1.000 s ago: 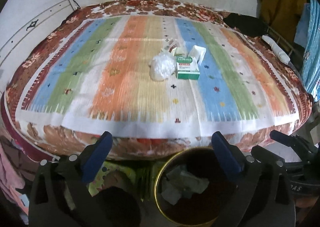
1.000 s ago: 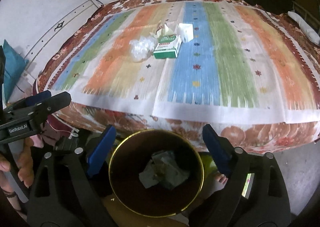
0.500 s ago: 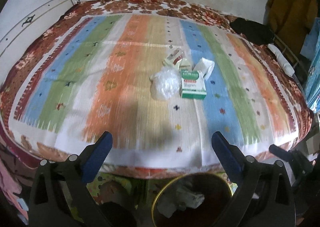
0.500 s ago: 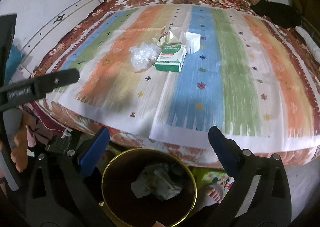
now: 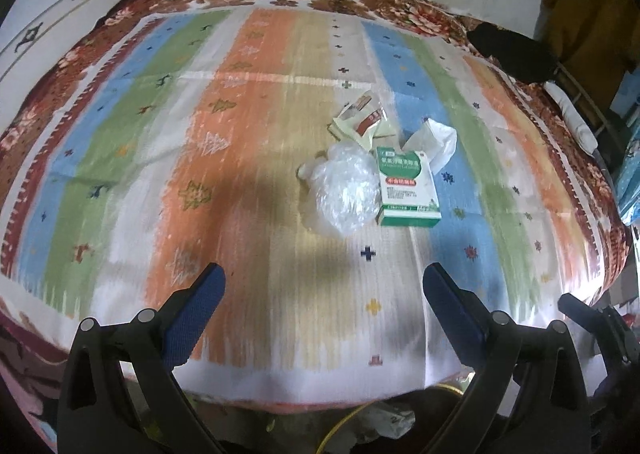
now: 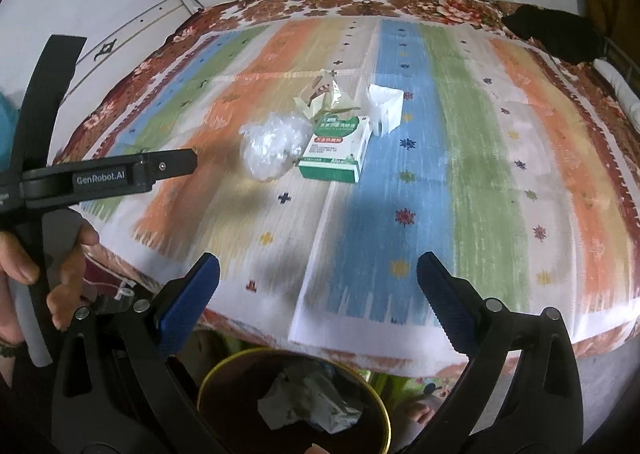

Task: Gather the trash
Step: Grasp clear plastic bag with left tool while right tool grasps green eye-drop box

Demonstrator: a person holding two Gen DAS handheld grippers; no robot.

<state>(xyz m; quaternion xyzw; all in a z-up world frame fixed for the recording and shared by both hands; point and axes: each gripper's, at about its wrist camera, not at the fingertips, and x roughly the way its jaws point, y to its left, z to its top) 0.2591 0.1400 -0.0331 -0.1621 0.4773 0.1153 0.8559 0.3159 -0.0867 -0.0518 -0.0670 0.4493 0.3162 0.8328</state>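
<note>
Four pieces of trash lie bunched near the middle of the bed (image 5: pixel 120 174), well in from every edge, in the left wrist view: a crumpled clear plastic bag (image 5: pixel 346 190) touching a green-and-white box (image 5: pixel 406 184), with a torn sachet (image 5: pixel 360 124) and a white wrapper (image 5: pixel 434 142) just behind them. The left gripper (image 5: pixel 324 282) is spread wide and empty.

From the right wrist, the right gripper (image 6: pixel 318 274) has just been opening and stands spread with nothing between. Below it, off the bed's near edge, a gold-rimmed bin (image 6: pixel 384 410) holds crumpled paper.
</note>
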